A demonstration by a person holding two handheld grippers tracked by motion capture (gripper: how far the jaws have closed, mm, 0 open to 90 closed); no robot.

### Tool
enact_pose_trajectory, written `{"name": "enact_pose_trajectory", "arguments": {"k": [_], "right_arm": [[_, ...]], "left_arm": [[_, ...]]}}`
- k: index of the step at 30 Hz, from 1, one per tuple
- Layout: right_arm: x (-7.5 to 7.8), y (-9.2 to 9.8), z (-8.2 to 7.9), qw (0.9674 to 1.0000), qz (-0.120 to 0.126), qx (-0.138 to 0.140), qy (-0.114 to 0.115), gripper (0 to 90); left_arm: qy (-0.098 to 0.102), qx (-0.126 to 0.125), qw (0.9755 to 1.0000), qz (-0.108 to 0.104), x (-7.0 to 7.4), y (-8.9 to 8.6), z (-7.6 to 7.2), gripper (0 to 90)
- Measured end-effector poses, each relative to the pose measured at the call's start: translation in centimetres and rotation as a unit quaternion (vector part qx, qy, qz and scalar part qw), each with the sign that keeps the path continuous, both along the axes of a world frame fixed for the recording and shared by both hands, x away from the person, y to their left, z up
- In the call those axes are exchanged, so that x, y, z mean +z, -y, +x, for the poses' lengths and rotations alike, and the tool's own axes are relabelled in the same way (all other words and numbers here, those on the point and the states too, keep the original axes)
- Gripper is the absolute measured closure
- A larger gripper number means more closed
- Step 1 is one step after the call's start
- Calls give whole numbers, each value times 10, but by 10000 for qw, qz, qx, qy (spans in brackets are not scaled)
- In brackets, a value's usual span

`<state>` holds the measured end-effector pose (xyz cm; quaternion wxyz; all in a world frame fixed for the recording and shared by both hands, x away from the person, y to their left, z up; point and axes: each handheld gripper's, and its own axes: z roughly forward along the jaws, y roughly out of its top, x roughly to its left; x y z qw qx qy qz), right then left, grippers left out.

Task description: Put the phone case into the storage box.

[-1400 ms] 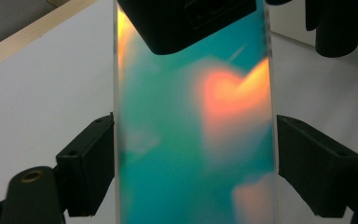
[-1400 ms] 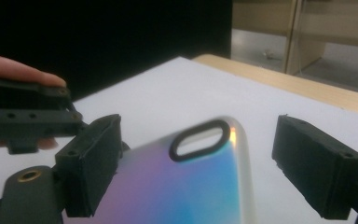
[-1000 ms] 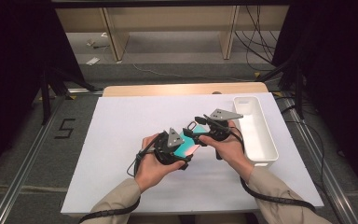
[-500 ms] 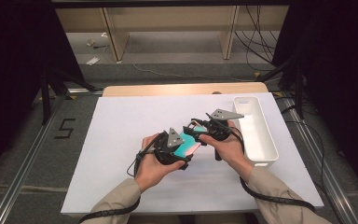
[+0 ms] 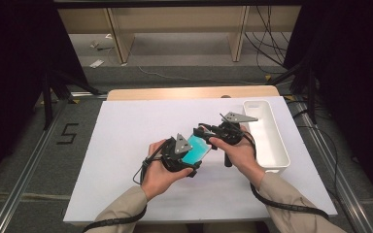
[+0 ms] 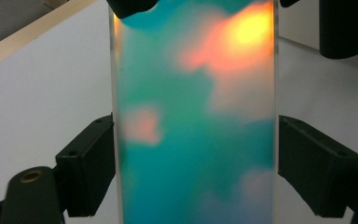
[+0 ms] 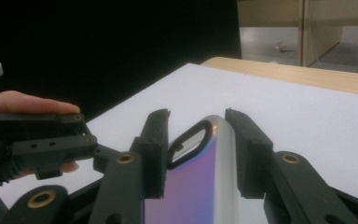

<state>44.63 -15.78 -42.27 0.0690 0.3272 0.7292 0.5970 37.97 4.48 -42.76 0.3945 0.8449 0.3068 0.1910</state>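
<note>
Both hands were held close together over the middle of the white table point(image 5: 126, 145), forearms entering from the near edge and angled inward. The left hand point(image 5: 158, 172) gripped the left gripper point(image 5: 187, 158) from below and pointed it toward the right hand. The right hand point(image 5: 238, 153) held the right gripper point(image 5: 205, 133) with its jaws directed back toward the left one.

A smartphone point(image 5: 195, 149) with a lit teal screen was suspended between the two grippers, clear of the table surface. In the left gripper view, the smartphone point(image 6: 196, 121) lay screen-up along the camera axis, and both black jaws pressed against its long edges, standing wide because of the phone's width. The left gripper was therefore clamped across the phone.

In the right gripper view, the right gripper point(image 7: 196, 133) straddled one end of the smartphone point(image 7: 200, 186), which appeared edge-on with its camera ring visible. Its jaws had just been closing, with the phone between them. The left-hand jaw lay against the phone; whether the other jaw had made contact could not be determined.

A white rectangular bin point(image 5: 281, 155) stood at the table's right side, just beside the right hand.
</note>
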Motion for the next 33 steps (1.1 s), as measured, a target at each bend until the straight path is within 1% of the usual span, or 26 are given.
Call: {"name": "enact_pose_trajectory", "arguments": {"k": [2, 3, 6, 7, 8, 9, 10, 11, 12, 13, 14, 17, 18, 20, 22, 23, 26, 27, 28, 33], "right_arm": [[1, 1, 0, 10000, 61, 36, -3, 655], [3, 1, 0, 9999, 106, 55, -23, 669], [7, 2, -2, 9998, 199, 91, 2, 700], [10, 2, -2, 9996, 253, 110, 1, 717], [12, 3, -3, 9993, 337, 135, -30, 732], [15, 4, -4, 9988, 444, 193, -49, 752], [19, 4, -4, 9981, 542, 273, -60, 796], [22, 4, -6, 9978, 562, 341, 13, 796], [27, 4, -8, 9988, 347, 242, 248, 800], [30, 5, -8, 9984, 363, 293, 327, 800], [33, 6, -9, 9978, 516, 310, 270, 800], [42, 8, -10, 9974, 434, 322, 480, 800], [44, 9, -10, 9972, 450, 323, 499, 800], [47, 10, -11, 9971, 387, 323, 569, 800], [48, 11, -10, 9972, 300, 316, 614, 800], [48, 12, -10, 9973, 261, 315, 606, 800], [46, 13, -8, 9977, 217, 325, 557, 799], [45, 13, -8, 9978, 193, 318, 548, 799], [45, 13, -8, 9979, 157, 330, 526, 799], [44, 11, -8, 9975, -66, 408, 572, 799]], "left_arm": [[55, -6, 10000, 30, 0, 0, 0, 168], [114, -8, 9999, 50, 0, 0, 0, 168], [192, -36, 9998, 17, 1, 2, -1, 167], [230, -43, 9997, 35, 2, 2, -2, 165], [290, -20, 9996, -15, 2, 3, -2, 165], [349, -9, 9994, -20, 3, 3, -2, 165], [262, 13, 9996, -118, 3, 3, -2, 177], [256, 8, 9996, -153, 4, 2, -2, 180], [300, -9, 9993, -205, 4, 1, -1, 167], [294, 6, 9993, -240, 4, -1, -1, 163], [285, 25, 9992, -265, 5, -2, -1, 158], [232, 16, 9988, -424, 5, -6, 1, 155], [213, 37, 9986, -486, 6, -6, 1, 154], [199, 5, 9983, -539, 6, -8, 2, 152], [202, 20, 9982, -569, 6, -9, 2, 151], [192, 8, 9983, -546, 5, -9, 2, 151], [136, 18, 9982, -586, 5, -11, 2, 147], [150, 20, 9980, -613, 4, -11, 3, 146], [139, 25, 9980, -615, 4, -11, 3, 145], [104, 4, 9980, -624, 3, -13, 4, 129]]}}
